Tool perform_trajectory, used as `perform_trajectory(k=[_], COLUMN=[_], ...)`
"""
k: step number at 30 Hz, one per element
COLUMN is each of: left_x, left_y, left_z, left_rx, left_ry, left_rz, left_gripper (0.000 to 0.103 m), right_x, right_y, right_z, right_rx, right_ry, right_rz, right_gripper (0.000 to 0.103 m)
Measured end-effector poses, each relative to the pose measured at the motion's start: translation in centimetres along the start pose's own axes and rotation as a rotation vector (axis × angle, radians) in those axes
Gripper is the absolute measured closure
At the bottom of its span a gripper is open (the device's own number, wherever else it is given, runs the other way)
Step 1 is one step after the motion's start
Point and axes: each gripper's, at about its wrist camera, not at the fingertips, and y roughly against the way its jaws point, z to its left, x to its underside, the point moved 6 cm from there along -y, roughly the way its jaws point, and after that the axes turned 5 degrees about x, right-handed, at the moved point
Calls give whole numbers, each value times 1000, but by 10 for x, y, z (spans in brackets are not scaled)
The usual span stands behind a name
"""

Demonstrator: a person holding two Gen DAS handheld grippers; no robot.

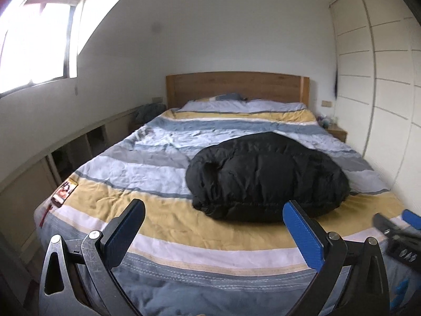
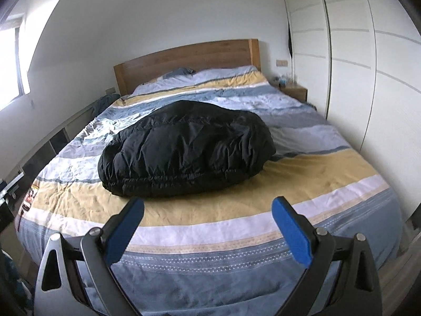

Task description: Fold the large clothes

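White walls close in one bed (image 1: 184, 237), dressed in a duvet striped blue, grey, white and yellow, with one wooden headboard (image 1: 236, 87) at its far end. One window (image 1: 36, 44) glares on the left wall, and pale wardrobe doors (image 1: 381, 92) line the right. One small wooden nightstand (image 2: 296, 90) stands between the bed and the wardrobe.

One black puffer jacket (image 1: 265, 176) lies bundled in a rounded heap on the duvet, toward the foot of the bed and a little right of its middle.

I hold two tongs over the foot edge. My left tongs (image 1: 214, 226) are spread wide, gripping nothing, short of the jacket. My right tongs (image 2: 208, 223) are likewise spread and hold nothing, clear of the jacket. One small printed label (image 1: 64, 191) sits on the duvet's left edge.
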Motion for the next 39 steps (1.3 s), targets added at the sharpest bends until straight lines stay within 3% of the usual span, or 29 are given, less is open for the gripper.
perform_trajectory(k=[16,39], left_x=[6,35], left_y=[-6,-50], left_z=[-11,-16], left_rx=[7,19], left_ry=[-33,-64], left_rz=[-15,81], left_gripper=[0,0], right_x=[1,26], right_y=[14,-36], right_z=[2,-7], right_rx=[54,75], right_ry=[68,75], right_rz=[-72,24], right_gripper=[5,5])
